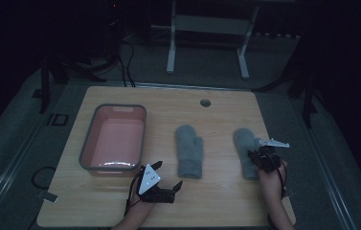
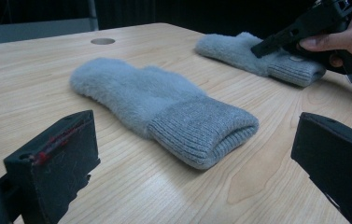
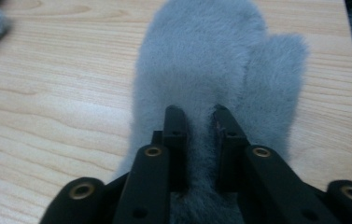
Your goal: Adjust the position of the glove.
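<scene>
Two grey fuzzy mittens lie flat on the wooden table [image 1: 226, 201], cuffs toward me. My right gripper [image 1: 259, 158] sits on the right mitten [image 1: 245, 141] near its cuff. In the right gripper view its jaws [image 3: 200, 114] stand narrow with a ridge of the right mitten's [image 3: 211, 60] fur pinched between them. The left mitten [image 1: 189, 151] lies untouched at the middle. My left gripper [image 1: 168, 175] rests low near the front edge, jaws wide apart and empty. The left gripper [image 2: 197, 135] faces the left mitten's [image 2: 131, 88] cuff, with the right mitten [image 2: 239, 51] and the right gripper [image 2: 276, 39] beyond.
A pink basin with a grey rim [image 1: 84, 148] stands empty at the table's left. A round cable hole [image 1: 205, 102] sits near the far edge. Bare wood lies between the mittens and along the front. A white stand [image 1: 207, 28] is behind the table.
</scene>
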